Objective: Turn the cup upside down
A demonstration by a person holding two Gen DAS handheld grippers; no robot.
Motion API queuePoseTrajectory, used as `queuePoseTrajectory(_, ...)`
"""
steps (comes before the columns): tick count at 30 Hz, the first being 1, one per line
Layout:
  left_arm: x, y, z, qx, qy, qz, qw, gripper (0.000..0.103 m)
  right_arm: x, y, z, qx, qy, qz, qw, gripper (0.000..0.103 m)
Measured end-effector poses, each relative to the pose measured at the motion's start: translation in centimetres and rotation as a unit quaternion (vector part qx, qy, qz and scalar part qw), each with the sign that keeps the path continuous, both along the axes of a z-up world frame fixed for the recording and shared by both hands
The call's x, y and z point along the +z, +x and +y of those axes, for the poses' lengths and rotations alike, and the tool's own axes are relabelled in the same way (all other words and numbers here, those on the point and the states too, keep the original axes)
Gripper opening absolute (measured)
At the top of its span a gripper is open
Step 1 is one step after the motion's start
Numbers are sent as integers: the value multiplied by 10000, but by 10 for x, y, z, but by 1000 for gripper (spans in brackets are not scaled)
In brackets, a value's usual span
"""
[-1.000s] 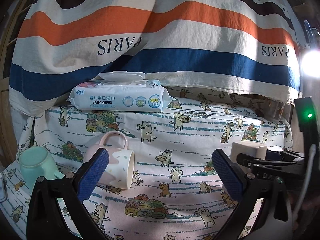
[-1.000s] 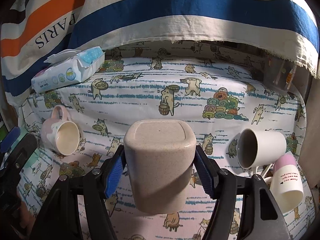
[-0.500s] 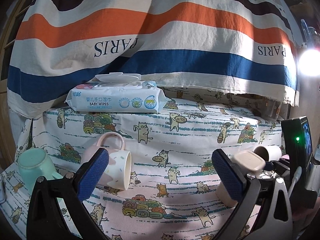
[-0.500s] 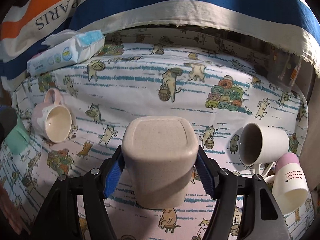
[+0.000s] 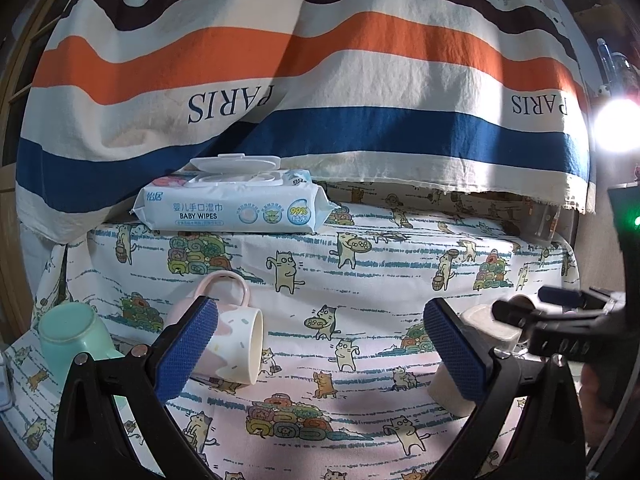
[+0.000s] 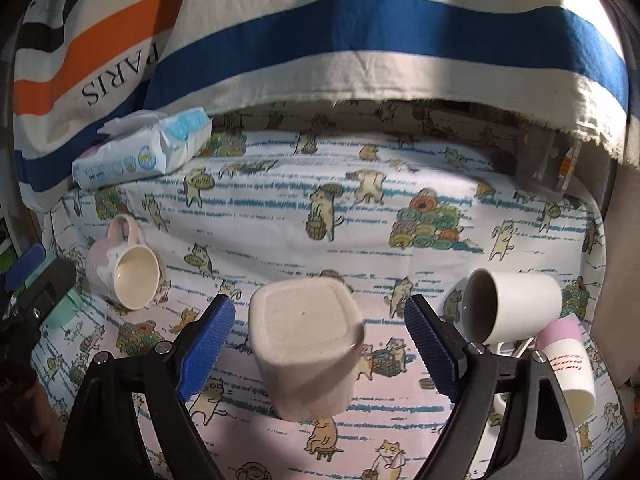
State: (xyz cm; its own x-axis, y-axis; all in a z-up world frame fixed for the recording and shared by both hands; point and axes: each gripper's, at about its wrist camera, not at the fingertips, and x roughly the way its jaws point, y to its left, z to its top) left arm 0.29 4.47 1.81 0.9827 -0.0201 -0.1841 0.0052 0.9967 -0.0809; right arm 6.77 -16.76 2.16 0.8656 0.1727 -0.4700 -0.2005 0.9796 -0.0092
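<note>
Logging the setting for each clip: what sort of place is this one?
Most likely a home, with a makeshift tabletop setup. A cartoon-cat tablecloth covers the surface, a striped "PARIS" cloth hangs as backdrop, and a baby wipes pack lies beside household mugs such as the pink mug.

Left gripper [image 5: 320,344]: fingers spread wide, nothing between them
Pink mug [image 5: 236,344]: on its side behind the left finger, in front of the wipes pack [image 5: 232,208]
Green cup [image 5: 74,336]: left of the pink mug
Beige cup [image 5: 480,328]: upside down, right of the pink mug, partly hidden by the right gripper [image 5: 520,312]
</note>
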Motion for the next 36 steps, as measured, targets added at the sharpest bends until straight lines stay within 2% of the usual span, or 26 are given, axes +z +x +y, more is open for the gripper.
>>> queuePoseTrajectory(7,3,-7,-4,-34,97,-168,9998,102,19,-15,-23,-79,159,-492,9986,96)
queuePoseTrajectory(9,4,-8,-5,-60,102,-184,9998,102,23,-23,-31,-69,214,-785,9967,102)
queuePoseTrajectory(12,4,-11,-6,-65,127,-246,9996,102,24,-40,-44,-31,348,-1317,9907,102)
queuePoseTrajectory(15,3,-12,-9,-91,181,-312,9993,102,22,-48,-56,78,403,-1597,9863,102)
queuePoseTrajectory(20,-1,-13,-17,-100,375,-374,9985,102,13,-47,-71,133,481,-1569,9863,102)
queuePoseTrajectory(24,-5,-12,-21,-189,419,-342,9984,102,1,-44,-79,-16,382,-1661,9854,102)
queuePoseTrajectory(29,-8,-8,-23,-243,412,-217,9986,102,-12,-37,-85,-62,410,-1572,9867,102)
queuePoseTrajectory(32,-10,-4,-21,-249,318,-102,9991,102,-16,-30,-86,2,454,-1389,9893,102)
queuePoseTrajectory(36,-12,1,-21,-237,306,35,9992,102,-22,-20,-80,-72,276,-1054,9940,102)
